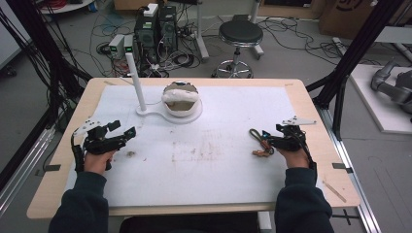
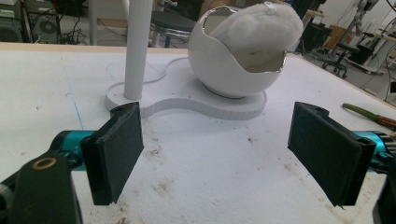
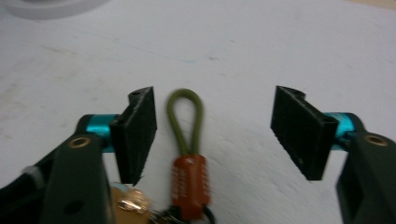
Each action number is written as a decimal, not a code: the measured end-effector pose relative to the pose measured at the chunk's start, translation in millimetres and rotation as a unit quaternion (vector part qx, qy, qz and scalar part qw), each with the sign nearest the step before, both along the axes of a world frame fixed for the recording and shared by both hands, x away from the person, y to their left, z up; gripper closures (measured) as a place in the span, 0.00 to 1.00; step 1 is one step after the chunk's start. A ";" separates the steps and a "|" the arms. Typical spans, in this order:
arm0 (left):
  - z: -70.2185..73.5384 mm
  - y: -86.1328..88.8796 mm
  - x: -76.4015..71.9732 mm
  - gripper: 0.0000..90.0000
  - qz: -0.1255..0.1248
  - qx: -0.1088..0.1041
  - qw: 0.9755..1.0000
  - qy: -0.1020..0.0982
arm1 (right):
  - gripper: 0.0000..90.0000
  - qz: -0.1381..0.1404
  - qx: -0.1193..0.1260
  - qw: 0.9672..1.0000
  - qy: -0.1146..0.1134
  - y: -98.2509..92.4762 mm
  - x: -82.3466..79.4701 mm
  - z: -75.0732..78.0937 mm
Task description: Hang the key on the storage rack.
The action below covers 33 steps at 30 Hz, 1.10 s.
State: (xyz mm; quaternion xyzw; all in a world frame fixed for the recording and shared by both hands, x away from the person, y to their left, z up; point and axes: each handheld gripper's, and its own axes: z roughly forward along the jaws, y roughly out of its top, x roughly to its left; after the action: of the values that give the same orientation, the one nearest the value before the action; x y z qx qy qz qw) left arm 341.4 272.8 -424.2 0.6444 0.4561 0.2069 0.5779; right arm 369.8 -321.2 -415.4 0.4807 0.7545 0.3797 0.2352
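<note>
Both grippers rest wide open, holding nothing — right gripper (image 3: 212,133) jaws straddle the keychain loop (image 3: 186,119), seemingly to grasp it; left gripper (image 2: 224,154) idles.

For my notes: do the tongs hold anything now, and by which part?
Nothing is held. The right tongs are open around the green cord loop of a keychain lying on the table, not clamping it. The left tongs are open and empty.

Left gripper (image 1: 124,130) on white mat (image 1: 204,165), jaws apart; right gripper (image 1: 264,137) over keychain (image 1: 259,143), state unclear.
</note>
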 end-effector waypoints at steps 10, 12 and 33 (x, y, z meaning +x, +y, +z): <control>-1.1 -3.1 -3.5 0.21 -0.004 0.011 1.000 0.008 | 0.55 0.030 0.002 0.997 0.070 -15.9 4.7 -19.1; -1.1 -4.5 -3.8 0.22 -0.007 0.014 1.000 0.007 | 0.53 0.049 0.005 0.995 0.084 -11.0 5.4 -22.1; 6.2 -21.9 -4.3 0.42 -0.034 -0.042 0.999 0.004 | 0.80 0.129 0.001 0.991 -0.032 41.3 -13.8 5.7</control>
State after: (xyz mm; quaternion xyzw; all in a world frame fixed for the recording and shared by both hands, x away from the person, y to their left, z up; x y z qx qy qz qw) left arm 337.1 250.8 -418.0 0.6356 0.4448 0.1652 0.6090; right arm 356.0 -279.8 -409.7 0.3673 0.8019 0.4230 0.2077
